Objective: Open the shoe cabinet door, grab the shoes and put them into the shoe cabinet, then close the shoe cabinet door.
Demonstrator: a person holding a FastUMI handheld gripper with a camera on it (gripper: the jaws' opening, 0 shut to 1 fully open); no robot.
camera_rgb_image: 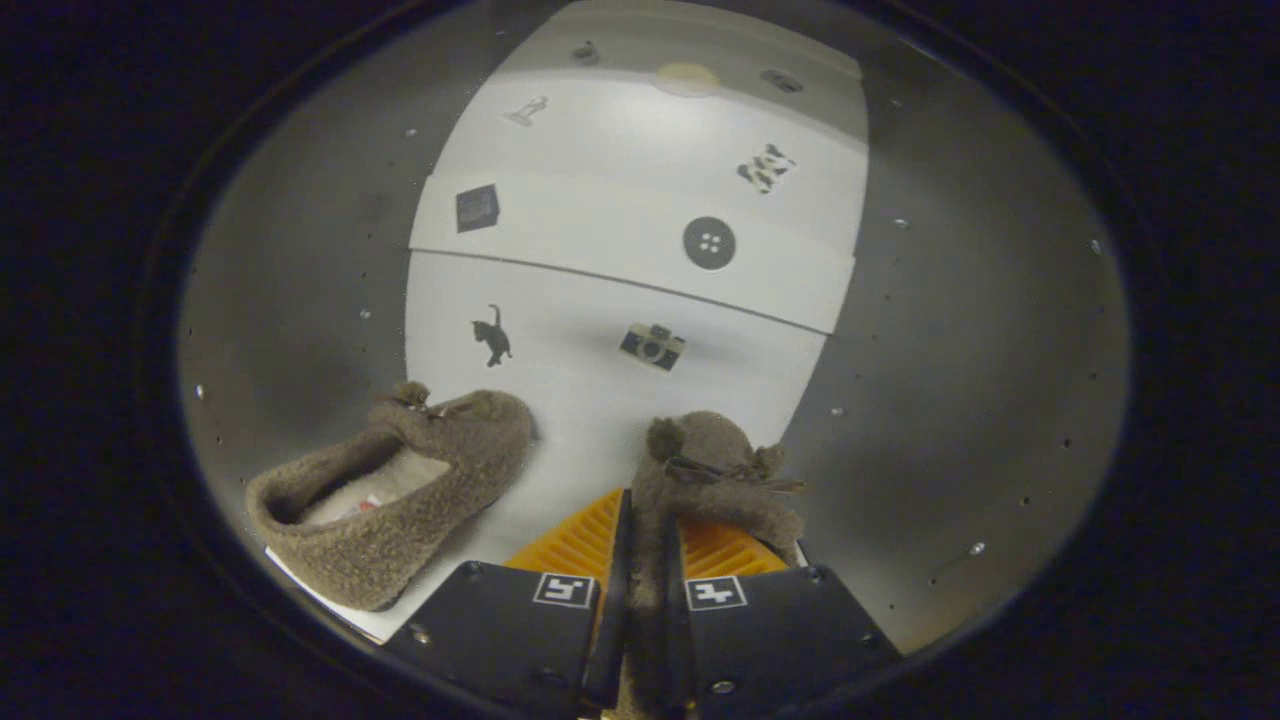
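Between your gripper's (648, 575) nearly closed fingers sits one fuzzy slipper (712, 470), pinched by its side wall so it hangs free for carrying. At ten o'clock its mate (400, 490) rests before the white cabinet (620, 290), twelve o'clock, doors apparently shut.

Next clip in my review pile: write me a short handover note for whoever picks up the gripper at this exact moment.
Gripper: shut on a fuzzy brown slipper with a small bow, both fingers pinching its side wall; the shoe is held up in front of the cabinet.
Second fuzzy brown slipper: lies on the white sheet to the left of the fingers, opening up, untouched.
White shoe cabinet with picture stickers: beyond the fingers; whether its door is open is not clear from this angle.
Done: one shoe grasped.
Left: place both shoes inside, then close the door.
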